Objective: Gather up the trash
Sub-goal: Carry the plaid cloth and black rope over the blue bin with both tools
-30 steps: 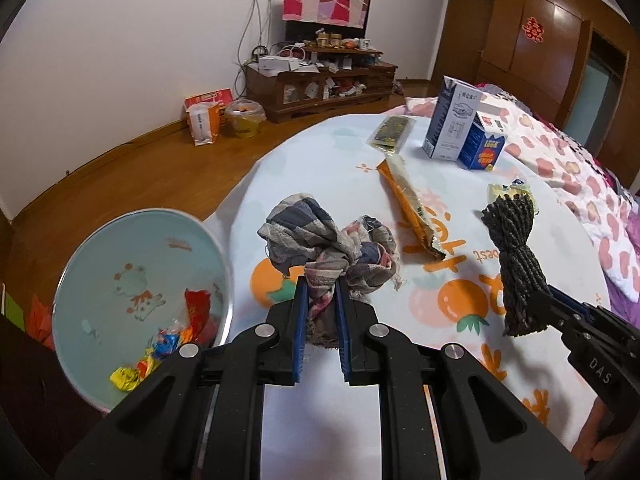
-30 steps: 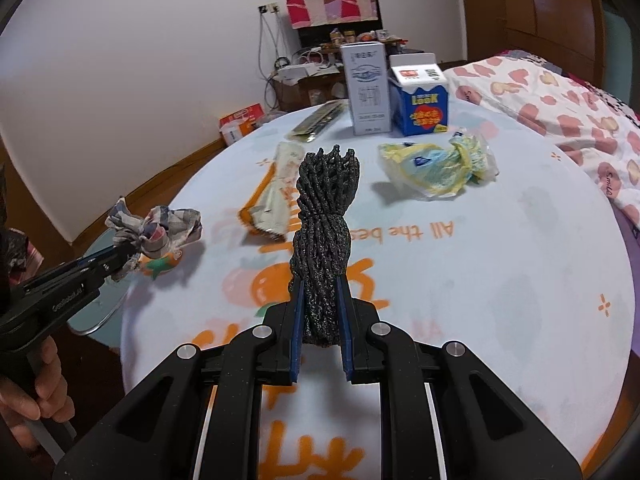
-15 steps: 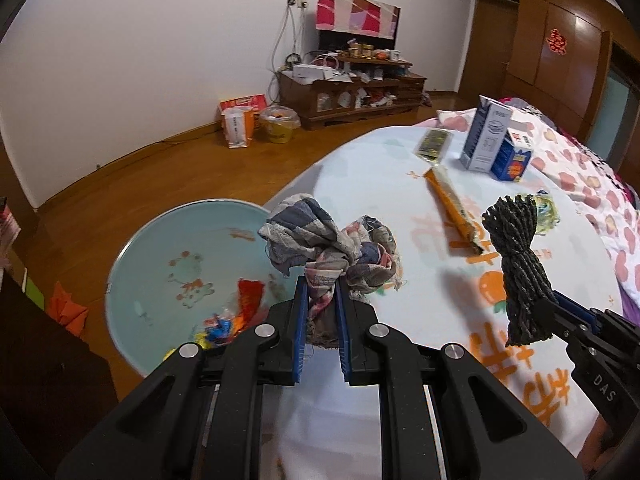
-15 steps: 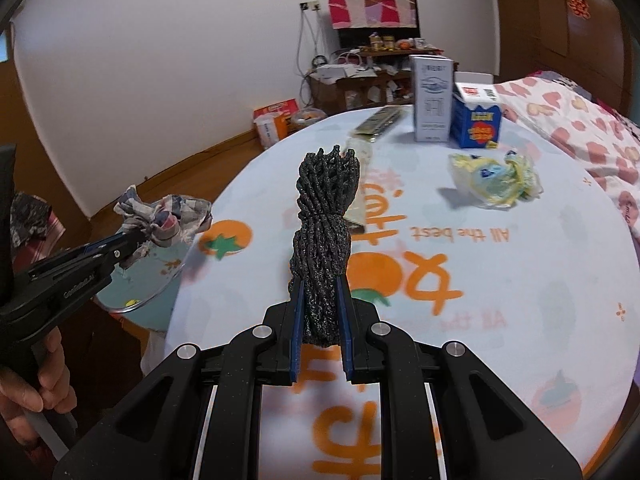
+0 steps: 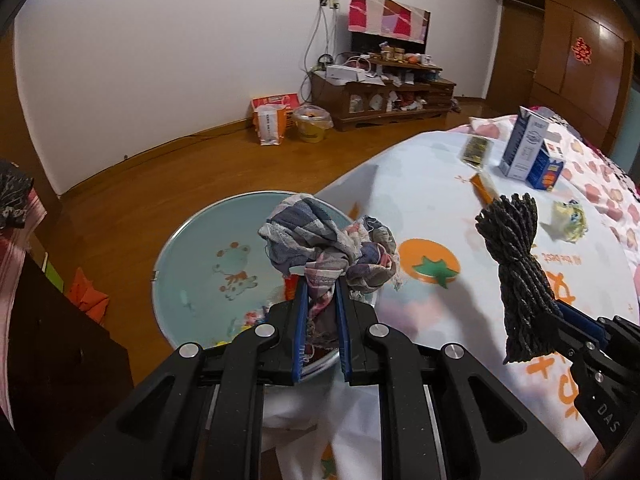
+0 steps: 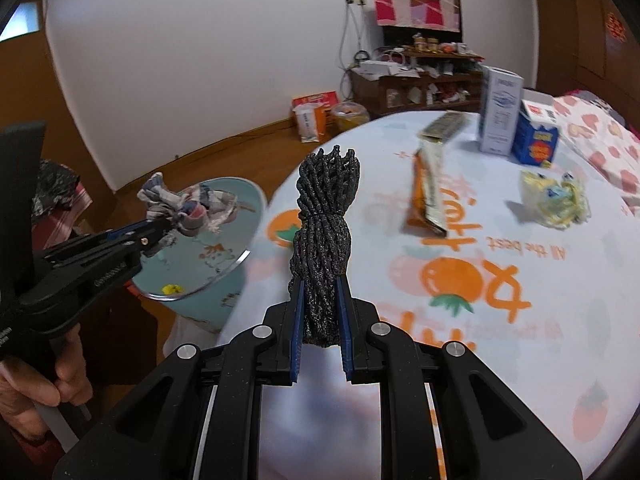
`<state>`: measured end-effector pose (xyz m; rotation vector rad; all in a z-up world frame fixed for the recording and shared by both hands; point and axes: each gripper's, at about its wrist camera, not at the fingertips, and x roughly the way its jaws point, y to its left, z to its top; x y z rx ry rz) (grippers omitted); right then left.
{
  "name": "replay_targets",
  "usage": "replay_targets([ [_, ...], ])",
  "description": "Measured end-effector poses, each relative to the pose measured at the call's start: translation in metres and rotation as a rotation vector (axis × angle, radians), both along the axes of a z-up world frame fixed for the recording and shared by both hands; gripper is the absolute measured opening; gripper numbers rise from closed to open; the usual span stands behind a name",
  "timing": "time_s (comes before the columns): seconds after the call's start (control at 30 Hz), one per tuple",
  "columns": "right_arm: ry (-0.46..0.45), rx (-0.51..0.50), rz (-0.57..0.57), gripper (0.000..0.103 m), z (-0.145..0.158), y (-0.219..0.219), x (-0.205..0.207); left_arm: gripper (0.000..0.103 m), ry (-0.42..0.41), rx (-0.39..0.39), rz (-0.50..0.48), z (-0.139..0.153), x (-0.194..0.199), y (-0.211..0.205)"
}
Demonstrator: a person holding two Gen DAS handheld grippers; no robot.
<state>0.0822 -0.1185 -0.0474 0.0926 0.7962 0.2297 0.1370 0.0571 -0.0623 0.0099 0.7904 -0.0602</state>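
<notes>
Left gripper [image 5: 321,300] clenched on a bunched checked rag [image 5: 332,246], held up over the near rim of the pale blue bin [image 5: 192,248]; bin stands on the floor just left of the surface [image 5: 440,208], with a few bright wrappers [image 5: 244,320] at its bottom. Right gripper [image 6: 320,304] grasping a dark rope bundle [image 6: 326,224] by its lower end, bundle upright, over the left part of the surface, not over the bin. Seen from the right wrist, a hand [image 6: 38,384] grips the left gripper's handle at near left. Left on the surface: orange snack wrapper [image 6: 428,194] mid-far, crumpled yellow bag [image 6: 554,200] to its right, dark flat packet [image 6: 444,126] far, tall white carton [image 6: 500,114] and small blue carton [image 6: 536,140] side by side far right. Cloth on the surface has orange fruit print
</notes>
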Motion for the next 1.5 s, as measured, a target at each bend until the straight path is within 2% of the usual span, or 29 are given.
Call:
replay_targets([
  [0.77, -0.012, -0.013, 0.134, 0.016, 0.006, 0.072, 0.03, 0.013, 0.001, -0.016, 0.147, -0.003, 0.01, 0.062],
  [1.2, 0.009, -0.009, 0.155, 0.016, 0.001, 0.093, 0.053, 0.013, 0.017, -0.021, 0.2, -0.009, 0.023, 0.08],
  [1.5, 0.043, -0.016, 0.152, 0.016, -0.011, 0.103, 0.072, 0.014, 0.049, -0.018, 0.198, -0.019, 0.04, 0.08],
])
